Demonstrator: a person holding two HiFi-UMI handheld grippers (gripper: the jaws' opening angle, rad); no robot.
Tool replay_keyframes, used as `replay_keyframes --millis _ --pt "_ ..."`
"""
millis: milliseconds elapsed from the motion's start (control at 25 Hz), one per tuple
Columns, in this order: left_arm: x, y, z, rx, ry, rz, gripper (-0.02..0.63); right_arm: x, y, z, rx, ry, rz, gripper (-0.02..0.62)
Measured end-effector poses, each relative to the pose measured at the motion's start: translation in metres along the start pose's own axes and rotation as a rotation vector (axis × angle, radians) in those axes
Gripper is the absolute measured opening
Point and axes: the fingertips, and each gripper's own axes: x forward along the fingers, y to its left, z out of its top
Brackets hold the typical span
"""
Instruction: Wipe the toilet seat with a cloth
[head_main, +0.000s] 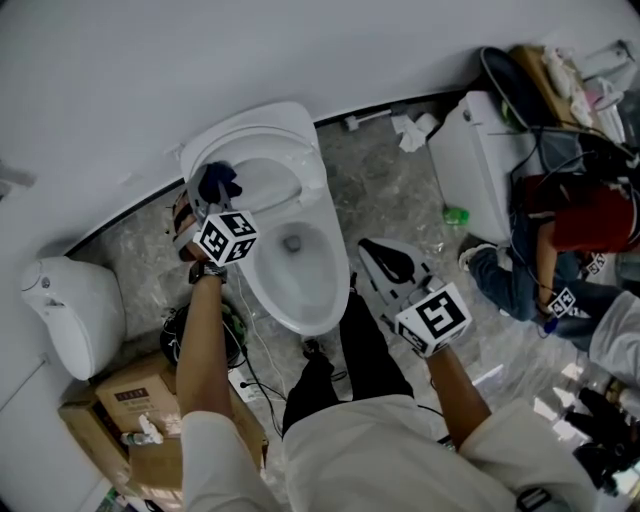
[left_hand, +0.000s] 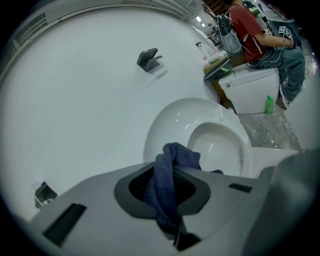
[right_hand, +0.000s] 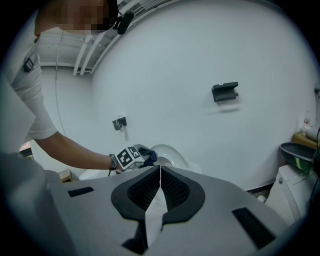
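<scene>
Head view first: where is the cloth (head_main: 219, 183)? (Desk)

I read it at the upper left of the toilet (head_main: 300, 285), bunched in front of the raised toilet seat (head_main: 298, 160). Whether it touches the seat, I cannot tell. (Operator)

State of the left gripper (head_main: 212, 196)? (Desk)

In the left gripper view I see its jaws clamped on the dark blue cloth. One fold sticks up past the jaws and the rest runs down between them. (Operator)

And the right gripper (head_main: 378, 258)? (Desk)

In the right gripper view I see both pads (right_hand: 175, 187) pressed together with nothing between them. In the head view it hangs beside the bowl's right rim, over the grey marbled floor (head_main: 390, 190), well apart from the cloth. (Operator)
</scene>
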Motion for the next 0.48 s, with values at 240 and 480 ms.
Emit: replay_keyframes --millis 240,480 --pt "0.003 -0.003 0.041 0.008 -0.062 -0.022 0.031 -0.004 -0.003 0.0 0.009 -0.01 -0.013 0.029" --pt "0.011 -0.029 0.085 0.011 -0.081 -0.142 0.031 -0.016 -0.015 -0.006 0.021 -0.009 -0.045 0.029"
